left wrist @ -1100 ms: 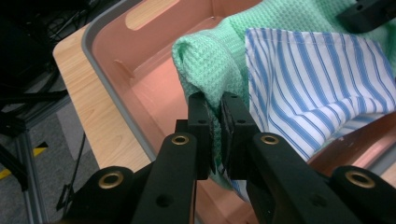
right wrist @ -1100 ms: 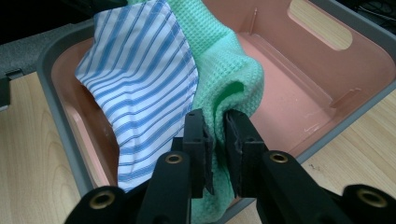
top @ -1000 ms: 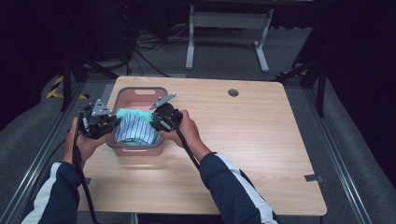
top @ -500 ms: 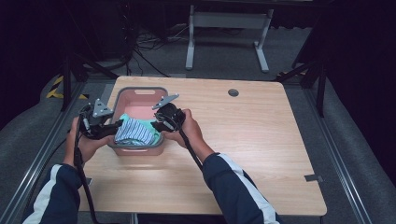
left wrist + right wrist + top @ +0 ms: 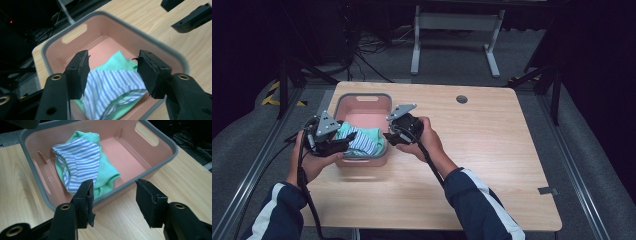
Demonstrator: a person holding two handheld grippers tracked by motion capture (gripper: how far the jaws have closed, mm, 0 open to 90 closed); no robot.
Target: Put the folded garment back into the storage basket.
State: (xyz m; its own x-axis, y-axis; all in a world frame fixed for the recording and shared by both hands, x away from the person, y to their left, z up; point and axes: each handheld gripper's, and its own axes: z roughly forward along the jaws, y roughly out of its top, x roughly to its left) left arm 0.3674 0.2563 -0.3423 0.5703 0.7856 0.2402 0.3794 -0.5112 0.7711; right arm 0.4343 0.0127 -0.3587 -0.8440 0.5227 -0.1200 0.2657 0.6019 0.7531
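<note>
A pink bin with a grey rim (image 5: 362,98) (image 5: 52,42) (image 5: 160,161) sits at the table's left. In its near half lies a folded green and blue-striped cloth (image 5: 362,141) (image 5: 110,82) (image 5: 80,160). My left gripper (image 5: 343,142) (image 5: 112,72) hovers open just above the cloth at the bin's left side, nothing between its pads. My right gripper (image 5: 388,136) (image 5: 113,195) stands open at the bin's right wall, its jaws straddling the rim and holding nothing.
The wooden table (image 5: 472,165) has free room to the right and front of the bin. A round cable hole (image 5: 461,99) sits at the back. Metal frame legs (image 5: 452,30) and cables lie on the floor behind the table.
The cloth has dropped from between the two grippers into the bin. Both grippers have let go and pulled slightly apart, the left one low at the bin's side.
</note>
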